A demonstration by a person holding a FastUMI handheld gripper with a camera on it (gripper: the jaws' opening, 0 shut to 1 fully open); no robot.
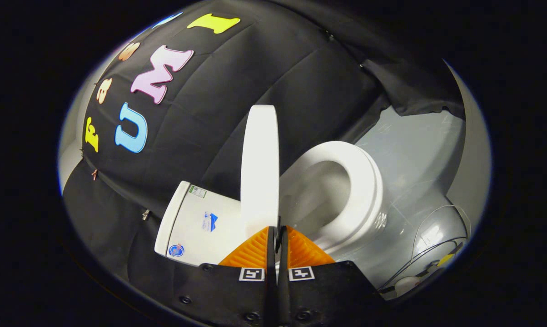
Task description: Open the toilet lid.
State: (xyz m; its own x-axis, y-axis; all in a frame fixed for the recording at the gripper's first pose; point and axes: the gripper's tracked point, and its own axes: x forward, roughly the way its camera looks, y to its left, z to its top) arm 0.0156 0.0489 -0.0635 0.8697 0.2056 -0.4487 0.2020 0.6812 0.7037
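Lid (260, 168) stands raised in your gripper view, seen edge-on as a tall white slab rising straight up from the fingertips of your gripper (277, 234). Your two fingers sit almost together with the lid's near edge pinched in the narrow slit between them, so the jaws are clenched on the lid, each ribbed pad pressed against one face of it.

To one side of the lid lies the seat (362, 190), a white ring resting down on the bowl (314, 200), whose pale hollow opens just beyond your fingers. To the other side of the lid you see the tank (196, 225), a white box tilted in the view, with small stickers on its face; it touches the lid's lower part from your angle, though you cannot tell whether the two really meet.

Behind the toilet hangs the black cloth wall (237, 91). Past the seat the floor (414, 150) is grey and glossy, and thin cables (430, 252) curl across it near the bowl's foot.
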